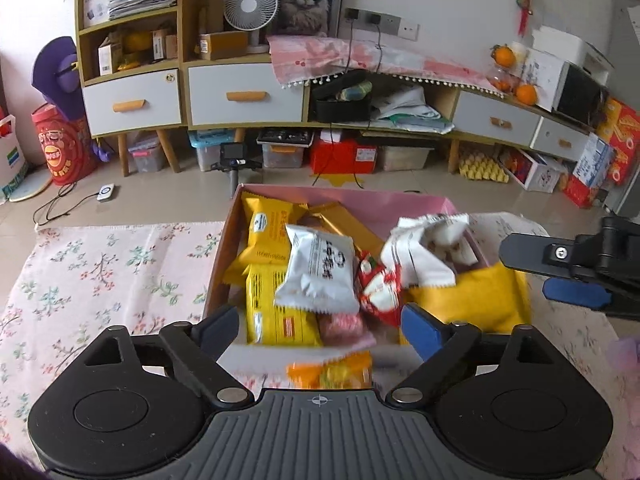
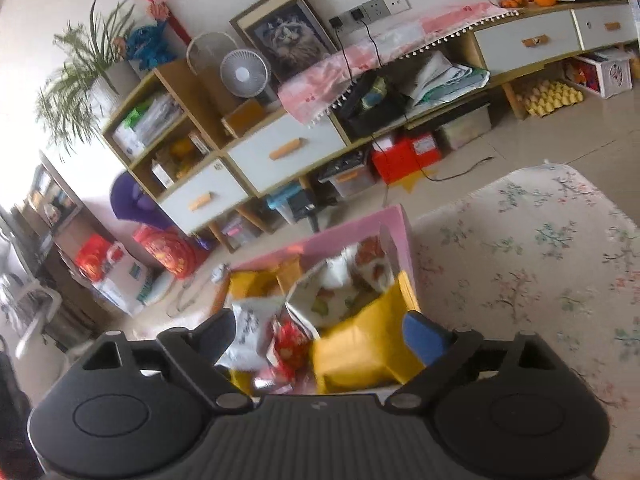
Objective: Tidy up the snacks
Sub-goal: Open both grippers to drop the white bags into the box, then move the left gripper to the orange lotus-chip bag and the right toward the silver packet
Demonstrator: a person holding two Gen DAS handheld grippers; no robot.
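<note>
left gripper (image 1: 320, 326): jaws spread wide, nothing pinched; poised over near end of box, tilted down.
right gripper (image 2: 318, 334): jaws wide apart too, pads clear of packets; also seen at right edge of left wrist view, beside box's right wall.
orange-green packet (image 1: 330, 374): blurred, just below left gripper's jaws, at or over near edge of box; contact with box cannot be told.
pink box (image 1: 344, 194): open top, on the floral cloth, packed with snacks, pink far wall showing.
yellow packets (image 1: 276, 312): left side of box, stacked, one more standing behind toward far wall.
white packet (image 1: 320, 270): on top of yellow packets, mid box, slightly tilted.
red-white packet (image 1: 378, 290): small, wedged just right of white packet.
crumpled white wrapper (image 1: 424, 252): right of centre, riding high over the other snacks.
big yellow pouch (image 1: 472, 298): near-right corner, leaning against right wall; in right wrist view sits between the jaws, untouched.
gold packet (image 1: 346, 222): far part of box, lying diagonally.
floral cloth (image 1: 112, 280): covers table both sides of box.
floor: beige tiles, white device with cable (image 1: 106, 193) beyond cloth.
cabinet (image 1: 244, 92): low unit against far wall, white drawers, orange handles.
fan (image 1: 250, 8): on cabinet top, beside framed cat picture (image 1: 306, 0).
oranges (image 1: 526, 94): far right on cabinet.
</note>
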